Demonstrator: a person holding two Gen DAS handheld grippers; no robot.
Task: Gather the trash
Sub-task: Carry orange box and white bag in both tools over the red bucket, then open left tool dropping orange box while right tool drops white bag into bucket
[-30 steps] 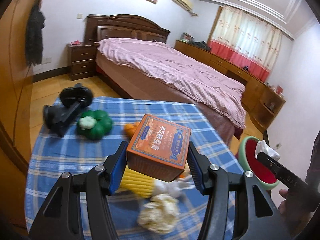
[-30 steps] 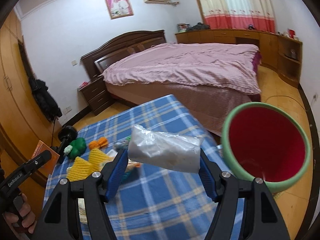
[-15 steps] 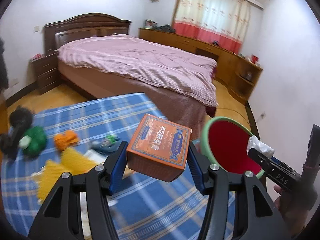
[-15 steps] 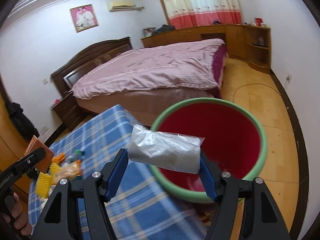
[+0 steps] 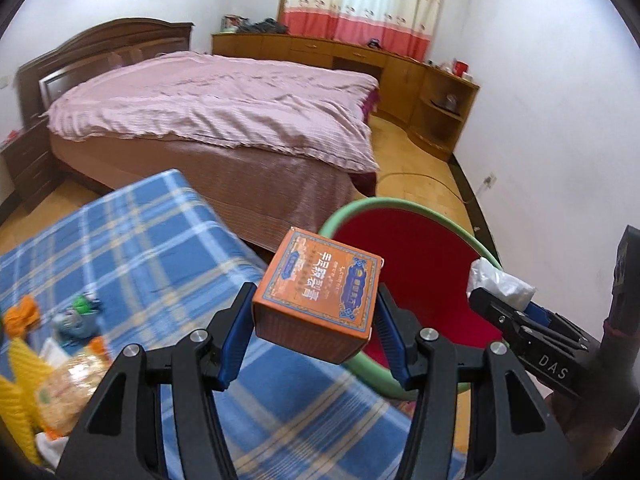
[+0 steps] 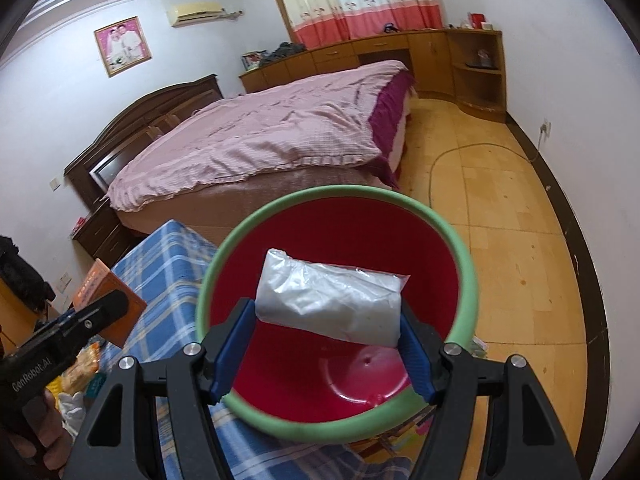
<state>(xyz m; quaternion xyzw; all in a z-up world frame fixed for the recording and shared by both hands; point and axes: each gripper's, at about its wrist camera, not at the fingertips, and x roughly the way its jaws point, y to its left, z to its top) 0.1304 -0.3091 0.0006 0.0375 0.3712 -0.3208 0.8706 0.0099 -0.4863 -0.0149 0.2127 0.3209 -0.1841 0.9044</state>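
Gripping an orange box [image 5: 318, 298] between its jaws, the left gripper [image 5: 316, 328] hangs over the blue cloth [image 5: 132, 240], the red bin [image 5: 416, 264] at its 2 o'clock. The right gripper [image 6: 328, 340] pinches a white bag [image 6: 330, 304] above that bin's mouth.

glossy red plastic bin [image 6: 420, 248], crinkled clear plastic bag [image 6: 328, 304], matt cardboard box [image 5: 318, 294].
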